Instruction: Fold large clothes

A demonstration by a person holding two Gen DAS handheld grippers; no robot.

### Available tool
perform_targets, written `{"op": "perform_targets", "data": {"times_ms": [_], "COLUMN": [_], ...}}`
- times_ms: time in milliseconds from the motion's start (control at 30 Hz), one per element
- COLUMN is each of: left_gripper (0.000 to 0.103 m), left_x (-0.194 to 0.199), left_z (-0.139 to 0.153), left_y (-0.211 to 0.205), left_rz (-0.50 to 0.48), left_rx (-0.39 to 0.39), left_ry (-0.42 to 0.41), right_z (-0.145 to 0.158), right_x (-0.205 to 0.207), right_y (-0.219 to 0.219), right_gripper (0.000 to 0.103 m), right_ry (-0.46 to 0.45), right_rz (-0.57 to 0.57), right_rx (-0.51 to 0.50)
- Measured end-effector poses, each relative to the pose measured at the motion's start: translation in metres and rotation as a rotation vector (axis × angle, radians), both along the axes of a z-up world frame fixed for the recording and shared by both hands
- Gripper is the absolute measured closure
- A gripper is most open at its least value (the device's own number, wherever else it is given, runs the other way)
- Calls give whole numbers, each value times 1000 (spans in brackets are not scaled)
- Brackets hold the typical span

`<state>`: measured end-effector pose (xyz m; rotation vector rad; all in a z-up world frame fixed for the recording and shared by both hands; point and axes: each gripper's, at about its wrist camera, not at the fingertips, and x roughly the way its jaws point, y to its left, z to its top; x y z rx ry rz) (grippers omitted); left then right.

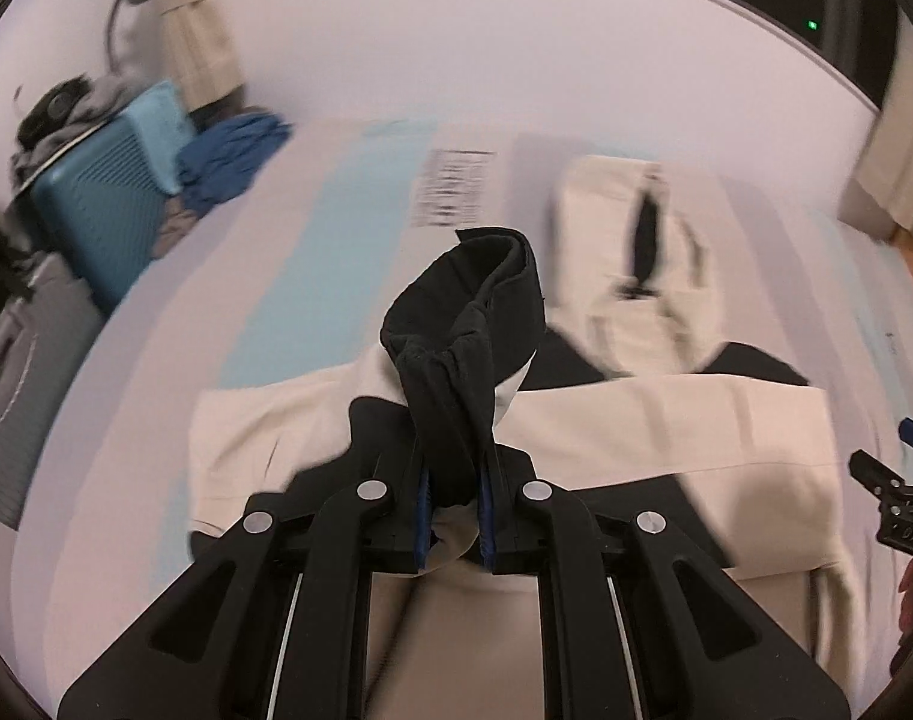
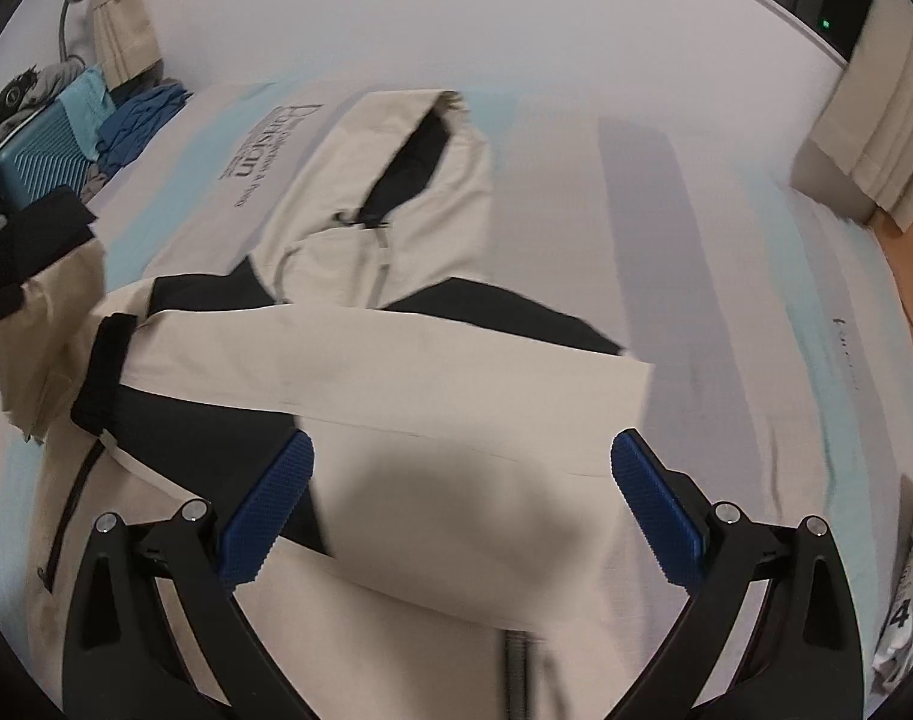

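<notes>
**Left claw grips black cuff; right claw wide open over the jacket**

A cream-and-black jacket [image 2: 396, 360] lies spread on the bed [image 2: 696, 210], hood [image 2: 396, 180] at the far end, one sleeve folded across its body. The left claw [image 1: 454, 498] is clamped tight on the other sleeve's black cuff [image 1: 465, 306], which stands lifted above the jacket. The right claw [image 2: 462, 504] hangs just above the near part of the jacket, its blue pads [image 2: 267, 510] spread wide, holding nothing. A blue suitcase [image 1: 102, 204] and crumpled blue cloth [image 1: 228, 156] sit beyond the bed's far left edge.
</notes>
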<state>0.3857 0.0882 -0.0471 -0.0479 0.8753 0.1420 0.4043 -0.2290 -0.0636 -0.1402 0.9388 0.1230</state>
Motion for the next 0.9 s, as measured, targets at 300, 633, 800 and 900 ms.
{"op": "perform_targets", "data": {"times_ms": [300, 633, 800, 900], "left_gripper": [93, 93, 92, 88], "left_x": [10, 16, 8, 3], "left_z": [-30, -91, -106, -112], "left_y": [-171, -271, -297, -310], "left_rz": [-104, -179, -213, -231], "left_rx": [-30, 77, 137, 158], "left_ry": [16, 83, 91, 104], "right_z": [-11, -44, -54, -57], "right_x": [12, 5, -6, -10], "right_y": [-86, -164, -186, -196], "right_gripper": [7, 7, 7, 7], "right_ry": [0, 47, 61, 70], "right_rz": [-16, -84, -97, -98], "right_rx": [11, 24, 34, 38]}}
